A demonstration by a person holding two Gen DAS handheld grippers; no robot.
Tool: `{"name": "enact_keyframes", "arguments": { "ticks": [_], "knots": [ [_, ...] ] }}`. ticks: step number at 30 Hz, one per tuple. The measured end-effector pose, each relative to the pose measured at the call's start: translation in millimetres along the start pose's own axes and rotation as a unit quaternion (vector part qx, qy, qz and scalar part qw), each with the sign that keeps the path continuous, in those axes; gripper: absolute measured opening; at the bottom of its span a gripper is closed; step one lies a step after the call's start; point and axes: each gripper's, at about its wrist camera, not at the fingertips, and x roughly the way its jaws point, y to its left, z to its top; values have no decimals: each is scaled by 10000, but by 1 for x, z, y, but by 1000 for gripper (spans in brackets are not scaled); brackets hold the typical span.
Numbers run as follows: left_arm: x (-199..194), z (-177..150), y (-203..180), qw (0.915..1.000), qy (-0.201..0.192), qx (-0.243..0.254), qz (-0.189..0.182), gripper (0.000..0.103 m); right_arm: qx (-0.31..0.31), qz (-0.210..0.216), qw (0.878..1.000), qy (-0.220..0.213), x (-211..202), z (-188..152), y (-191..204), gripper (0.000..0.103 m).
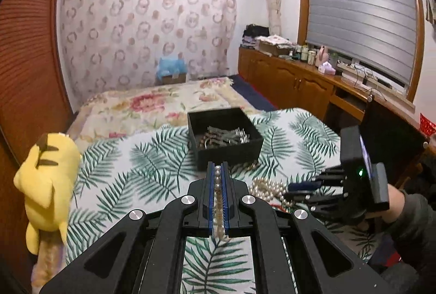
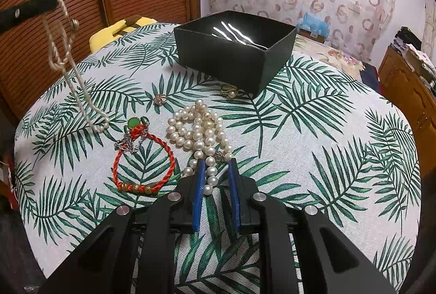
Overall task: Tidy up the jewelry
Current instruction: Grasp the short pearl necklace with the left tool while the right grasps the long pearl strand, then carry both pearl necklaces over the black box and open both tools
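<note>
**Clenched left claw, dangling pearls: lift clear before crossing to the box**

Left gripper (image 1: 218, 171): clamped fully on a thin pearl strand (image 1: 217, 186), beads lined up between the blue pads. Seen from the right wrist, hangs the strand (image 2: 73, 81) in a long loose loop, its far end resting on the leaf-print cloth (image 2: 327, 157) just beside a green-stone piece (image 2: 135, 123).

Right gripper (image 2: 216, 166): released, jaws part-open astride one run of the chunky pearl necklace (image 2: 196, 130), pads not visibly pressing. Best left parked there for now.

To do this step well:

- Raise straight up until the tail leaves the cloth; dragging sideways likely hooks the green-stone piece or the red braided bracelet (image 2: 169, 155).
- Let the swing settle before travelling.
- Carry high enough to clear the near wall of the black box (image 2: 267, 67), well apart from the strand's tail, beyond the small flower-shaped charm (image 2: 159, 100) and the pearl ring (image 2: 229, 92).
- Lower the tail into the box first, so the strand coils inside rather than draping over the rim.
- Open only once the whole length hangs within the walls.
- Expect slippery, loose handling: no jerks.
</note>
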Motion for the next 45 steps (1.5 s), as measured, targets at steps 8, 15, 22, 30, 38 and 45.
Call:
{"name": "enact_keyframes", "arguments": {
  "ticks": [8, 15, 22, 30, 38, 45],
  "knots": [
    [0, 18, 0, 9999, -83, 82, -25, 4, -36, -13, 10000, 6, 0, 2, 0, 9],
    [1, 30, 2, 9998, -141, 78, -81, 4, -85, -33, 9989, -459, -35, 22, -2, 8],
    [-1, 49, 2, 9993, -351, 74, -128, 4, -329, -127, 9938, -1057, -83, 63, 1, 8],
    [2, 74, 1, 9984, -519, 154, -134, 4, -508, -226, 9864, -1544, -118, 104, 1, 8],
    [23, 94, 8, 9987, -507, 35, -98, 4, -510, -309, 9815, -1818, -130, 129, -8, 8],
    [35, 105, 8, 9986, -522, 95, -31, 4, -552, -403, 9776, -1991, -134, 152, -13, 8]
  ]
}}
